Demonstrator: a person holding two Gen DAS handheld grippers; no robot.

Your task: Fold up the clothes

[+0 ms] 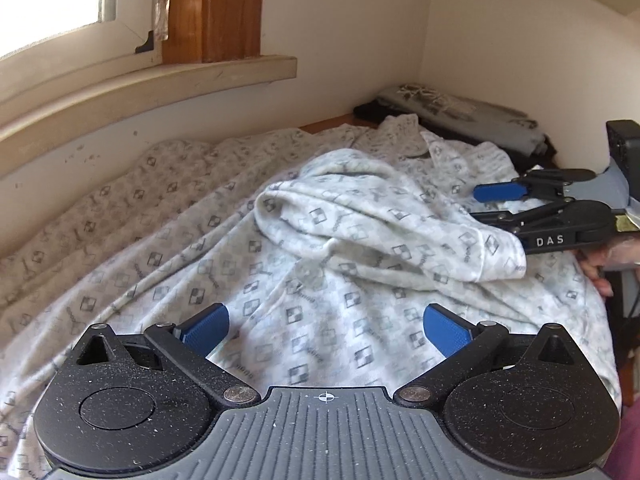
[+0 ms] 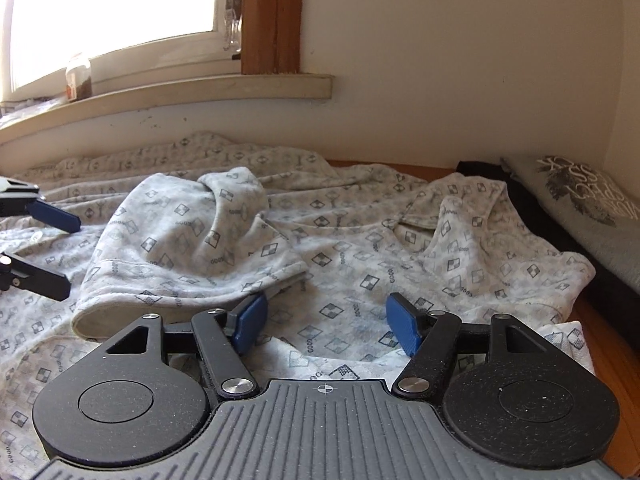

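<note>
A pale grey fleece garment printed with small checked diamonds [image 1: 224,240] lies spread across a wooden counter [image 2: 612,364], most of which it hides. One sleeve [image 2: 188,256] is folded back over the garment's body. The left tool [image 1: 326,326] hangs above the garment's near part, blue pads spread wide, nothing between them. The right tool [image 2: 326,320] sits just beside the sleeve's cuff, pads apart and pinching nothing. Beyond the garment's collar, a folded grey printed top [image 2: 580,196] on dark clothes [image 2: 532,204] is cut off by the frame edge. A jar [image 2: 79,77] on the windowsill above the garment is washed out by glare.
</note>
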